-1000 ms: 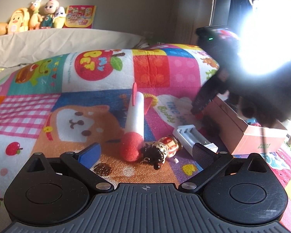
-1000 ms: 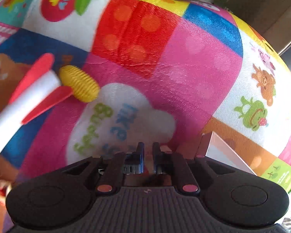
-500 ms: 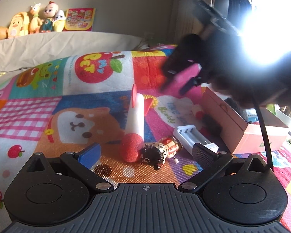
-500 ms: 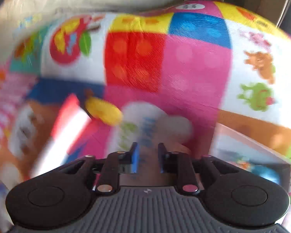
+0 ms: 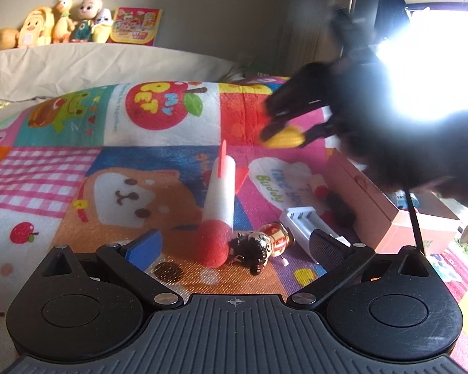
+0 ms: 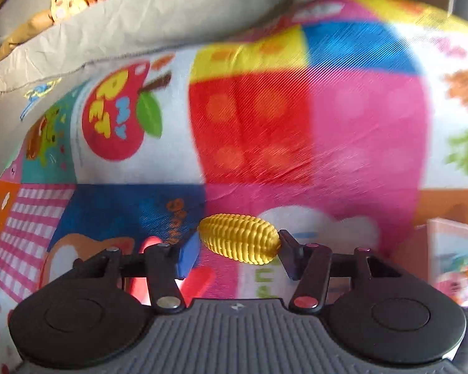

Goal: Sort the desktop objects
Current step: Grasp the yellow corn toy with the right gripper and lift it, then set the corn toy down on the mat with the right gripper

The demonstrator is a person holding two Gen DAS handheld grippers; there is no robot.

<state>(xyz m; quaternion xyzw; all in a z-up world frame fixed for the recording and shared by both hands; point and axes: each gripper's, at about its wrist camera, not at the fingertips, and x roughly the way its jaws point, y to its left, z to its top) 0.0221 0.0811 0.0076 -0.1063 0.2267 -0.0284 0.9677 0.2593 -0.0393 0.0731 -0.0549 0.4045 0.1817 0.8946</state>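
Moved: toy corn point(image 6: 238, 238), formerly lying on the play mat point(image 5: 124, 162) against the tail fins of the foam rocket point(image 5: 220, 199), now up and to the right of that tail, carried between the fingers of the right gripper point(image 6: 237, 251).

Grasp: corn held lengthwise, one end against each pad. The jaws are opening with the corn between them, so contact looks marginal.

Left gripper point(image 5: 234, 246): fingers spread wide, nothing in them, parked at the rocket's red nose.

Hazards, as judged:
- Corn slips free. Cause: end-to-end hold on a ribbed, tapered shape while the jaws widen. It would likely roll on the soft mat.
- Rocket's upright fin gets clipped. Cause: a low pass over the tail.
- Black cable point(image 5: 416, 218) drags across the pink box point(image 5: 371, 205), right of the rocket. Cause: the right hand swinging over it.
- Glare from the window beyond the box hides its far rim, so a drop there would be poorly seen.

Room: open mat left of the rocket and beyond its tail. Crowded at the nose, where the wind-up doll point(image 5: 262, 244) touches it and the white charger point(image 5: 302, 221) sits just beyond, close to the box wall.
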